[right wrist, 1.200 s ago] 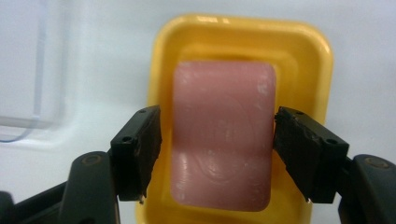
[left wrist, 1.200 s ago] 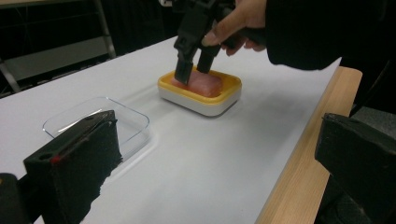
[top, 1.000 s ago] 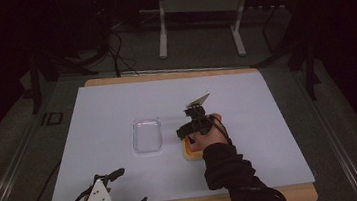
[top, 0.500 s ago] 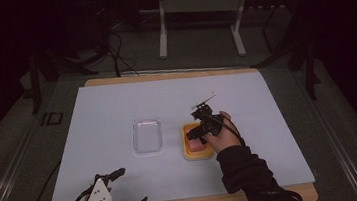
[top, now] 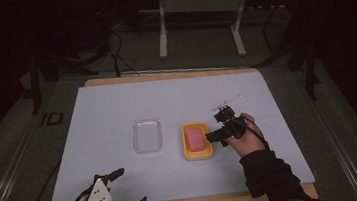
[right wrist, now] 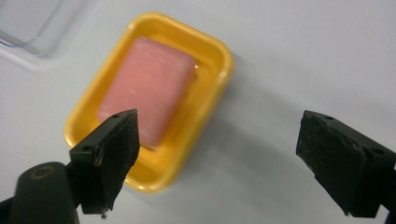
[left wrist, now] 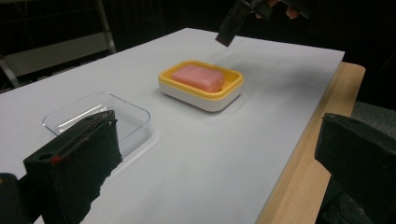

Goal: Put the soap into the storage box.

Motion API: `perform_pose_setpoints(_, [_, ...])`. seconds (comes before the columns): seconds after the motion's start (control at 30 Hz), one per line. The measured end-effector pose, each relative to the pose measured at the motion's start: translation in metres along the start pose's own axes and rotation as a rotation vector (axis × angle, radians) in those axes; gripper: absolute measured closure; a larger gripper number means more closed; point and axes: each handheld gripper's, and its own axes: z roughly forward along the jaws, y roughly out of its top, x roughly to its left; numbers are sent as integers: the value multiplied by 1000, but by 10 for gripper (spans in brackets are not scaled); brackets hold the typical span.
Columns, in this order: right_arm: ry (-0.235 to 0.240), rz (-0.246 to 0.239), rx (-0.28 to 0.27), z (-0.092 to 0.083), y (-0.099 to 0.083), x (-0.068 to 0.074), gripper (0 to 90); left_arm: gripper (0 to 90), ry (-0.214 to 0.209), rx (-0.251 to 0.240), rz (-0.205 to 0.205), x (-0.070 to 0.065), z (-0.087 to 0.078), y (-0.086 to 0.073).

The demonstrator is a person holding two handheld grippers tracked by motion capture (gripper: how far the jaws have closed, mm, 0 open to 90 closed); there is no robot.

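I have the pink soap bar (top: pixel 195 139) lying flat in the yellow soap dish (top: pixel 198 153), a little right of the table's middle. In the high view the bar's long axis runs away from me, front edge to back edge of the table, and the dish lies the same way, its rim framing the bar on every side. In the right gripper view the same bar (right wrist: pixel 147 88) runs on a slant (the camera is turned with the hand), with the dish's yellow rim (right wrist: pixel 219 70) around it.

My right gripper (top: pixel 219 134) hovers just beside the dish on its right, held in the right hand (top: pixel 245 138). Its jaws stand wide apart with nothing between them; in its own view one jaw overlaps the near end of the dish and the other hangs over bare table, and I can't tell whether either touches anything.

Left of the dish, apart from it, sits a clear plastic tray (top: pixel 147 135), also with its long side running away from me.

My left gripper (top: pixel 110 200) rests at the near left edge of the white table cover (top: pixel 116 102), well away from the soap, jaws spread wide and gripping nothing.
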Motion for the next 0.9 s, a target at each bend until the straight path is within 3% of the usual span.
perform_pose_setpoints(0.1, [11, 8, -8, -2, -6, -7, 133, 6, 2, 0, -2, 0, 0, 0])
perform_pose_setpoints(0.2, [28, -5, -52, -7, -17, -18, 135, 5, 5, 3, -2, 0, -1, -1])
perform_pose_setpoints(0.3, [31, -8, -58, -9, -20, -21, 135, 5, 5, 3, -4, 0, 0, -1])
perform_pose_setpoints(0.33, [29, -34, -103, -13, -30, -26, 137, 6, 7, 5, -3, 0, 0, -1])
perform_pose_setpoints(0.47, [14, -57, -122, -15, -39, -29, 138, 6, 7, 7, -2, 0, 0, -1])
perform_pose_setpoints(0.6, [35, -76, -154, -17, -55, -33, 139, 5, 9, 8, -2, 0, -1, -1])
perform_pose_setpoints(0.77, [9, -107, -174, -18, -69, -32, 138, 6, 10, 7, -4, 0, -2, -2])
perform_pose_setpoints(0.83, [-5, -147, -188, -20, -79, -31, 133, 5, 10, 7, -4, -1, -2, -2])
perform_pose_setpoints(0.9, [-8, -148, -190, -19, -84, -32, 132, 5, 10, 9, -3, -1, -2, -2])
